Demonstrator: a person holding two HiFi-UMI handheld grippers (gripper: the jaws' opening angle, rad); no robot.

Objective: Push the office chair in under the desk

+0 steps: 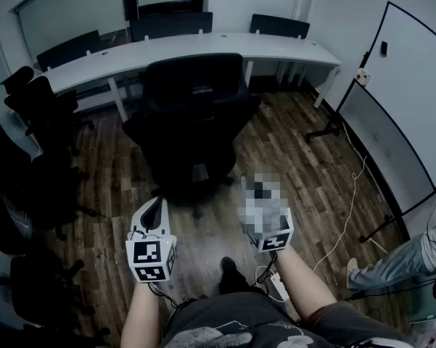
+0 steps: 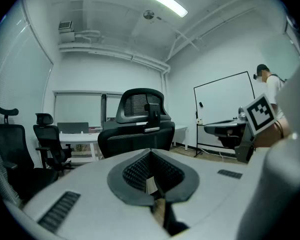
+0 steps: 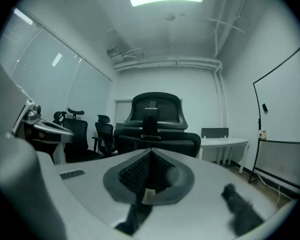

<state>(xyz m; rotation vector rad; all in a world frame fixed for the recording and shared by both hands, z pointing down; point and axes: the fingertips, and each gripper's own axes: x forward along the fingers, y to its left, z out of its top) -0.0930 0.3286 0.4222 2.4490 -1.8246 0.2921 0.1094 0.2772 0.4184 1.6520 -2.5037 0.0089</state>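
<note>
A black office chair (image 1: 192, 114) stands on the wood floor with its back toward me, pulled out from the long white desk (image 1: 196, 47). My left gripper (image 1: 155, 210) is shut and empty, a short way behind the chair's base on the left. My right gripper (image 1: 257, 192) is shut too, behind the chair on the right; a blurred patch covers its front. Neither touches the chair. The chair's back and headrest fill the middle of the left gripper view (image 2: 140, 126) and the right gripper view (image 3: 157, 129).
Several black chairs (image 1: 36, 151) crowd the left side. More chairs (image 1: 279, 26) sit behind the desk. A whiteboard on a stand (image 1: 392, 114) is at the right, with a cable (image 1: 344, 216) on the floor and a person's legs (image 1: 395, 267) at the lower right.
</note>
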